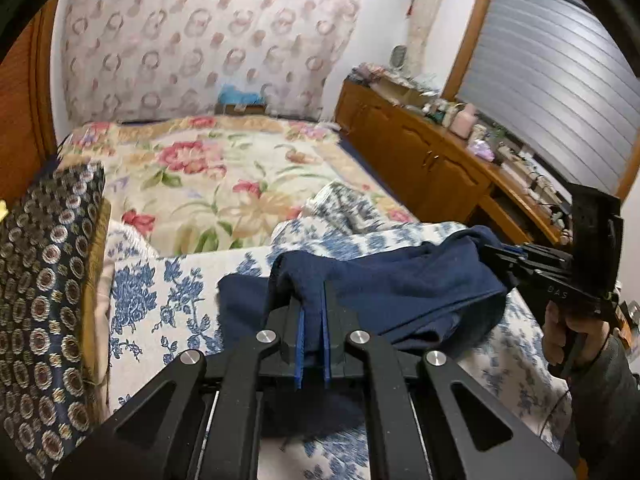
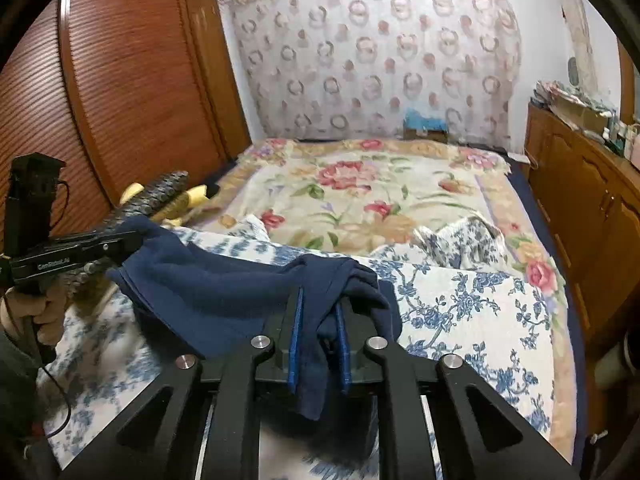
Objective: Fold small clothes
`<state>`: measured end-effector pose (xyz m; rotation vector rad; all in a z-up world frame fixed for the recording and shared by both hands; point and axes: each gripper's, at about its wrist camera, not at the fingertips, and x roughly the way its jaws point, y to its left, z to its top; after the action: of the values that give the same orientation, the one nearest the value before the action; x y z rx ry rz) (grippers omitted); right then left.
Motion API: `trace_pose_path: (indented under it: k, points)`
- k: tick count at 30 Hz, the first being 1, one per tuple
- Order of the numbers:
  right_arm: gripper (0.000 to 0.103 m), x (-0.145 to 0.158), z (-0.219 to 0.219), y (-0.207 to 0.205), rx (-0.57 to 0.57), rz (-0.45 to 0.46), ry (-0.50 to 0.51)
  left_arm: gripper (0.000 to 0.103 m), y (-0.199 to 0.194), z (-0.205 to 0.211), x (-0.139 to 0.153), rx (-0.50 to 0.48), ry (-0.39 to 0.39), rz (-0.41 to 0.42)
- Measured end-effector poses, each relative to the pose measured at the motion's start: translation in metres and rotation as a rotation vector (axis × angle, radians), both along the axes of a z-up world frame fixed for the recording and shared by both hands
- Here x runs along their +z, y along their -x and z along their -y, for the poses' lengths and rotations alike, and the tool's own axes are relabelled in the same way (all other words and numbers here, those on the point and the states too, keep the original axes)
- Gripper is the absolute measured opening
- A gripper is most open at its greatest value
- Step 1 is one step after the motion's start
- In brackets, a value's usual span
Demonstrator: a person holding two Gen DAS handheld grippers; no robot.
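Hanging between the two grippers, the dark navy knit garment (image 1: 400, 280) is stretched above the bed's blue-and-white floral quilt (image 2: 460, 308). The left gripper (image 1: 314, 312) has its fingers nearly together, pinching one edge of the fabric. The right gripper (image 2: 318, 320) holds the opposite edge, a fold of cloth bunched between its narrowly parted fingers. Beyond lies a cream blanket with red flowers (image 1: 224, 176), and a wooden cabinet (image 1: 420, 156) stands beside the bed.

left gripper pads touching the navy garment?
Touching. Left wrist view shows the left gripper with its blue pads clamped on a fold of the navy garment.
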<state>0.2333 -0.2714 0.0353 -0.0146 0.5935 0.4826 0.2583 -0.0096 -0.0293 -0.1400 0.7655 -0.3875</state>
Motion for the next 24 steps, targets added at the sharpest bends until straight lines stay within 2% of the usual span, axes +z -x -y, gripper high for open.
trace_pose_path:
  k: [1, 3, 4, 5, 8, 10, 12, 16, 19, 24]
  points:
    - [0.019, -0.004, -0.002, -0.007, 0.004, -0.013, 0.003, 0.007, -0.005, -0.001, -0.005, 0.015, -0.003, -0.018]
    - [0.033, 0.002, -0.005, -0.014, 0.006, -0.027, 0.007, 0.007, -0.006, -0.001, -0.009, 0.037, -0.020, -0.039]
    - [0.048, 0.002, -0.005, -0.018, -0.001, -0.030, 0.002, 0.007, -0.005, 0.000, -0.010, 0.037, -0.021, -0.037]
    - [0.052, 0.007, -0.001, -0.020, -0.006, -0.029, -0.010, 0.007, -0.003, 0.000, -0.009, 0.032, -0.012, -0.031]
    - [0.055, 0.014, 0.010, -0.020, -0.020, -0.025, -0.028, 0.017, 0.005, -0.001, -0.003, 0.024, 0.001, -0.012]
    - [0.055, 0.016, 0.016, -0.014, -0.021, -0.012, -0.025, 0.037, 0.011, -0.003, 0.001, 0.007, 0.005, 0.009]
    - [0.055, 0.016, 0.021, -0.005, -0.006, -0.003, -0.016, 0.042, 0.016, -0.006, 0.004, -0.006, 0.011, 0.019]
    - [0.055, 0.011, 0.027, 0.012, -0.003, 0.023, 0.029, 0.065, 0.026, -0.010, -0.001, -0.020, 0.018, -0.001]
    - [0.056, 0.000, 0.030, 0.016, -0.003, -0.006, 0.050, 0.069, 0.028, -0.006, -0.016, -0.037, 0.006, -0.040]
    - [0.056, -0.004, 0.016, 0.006, 0.036, -0.042, 0.102, 0.069, 0.014, 0.002, -0.031, -0.021, -0.011, -0.077]
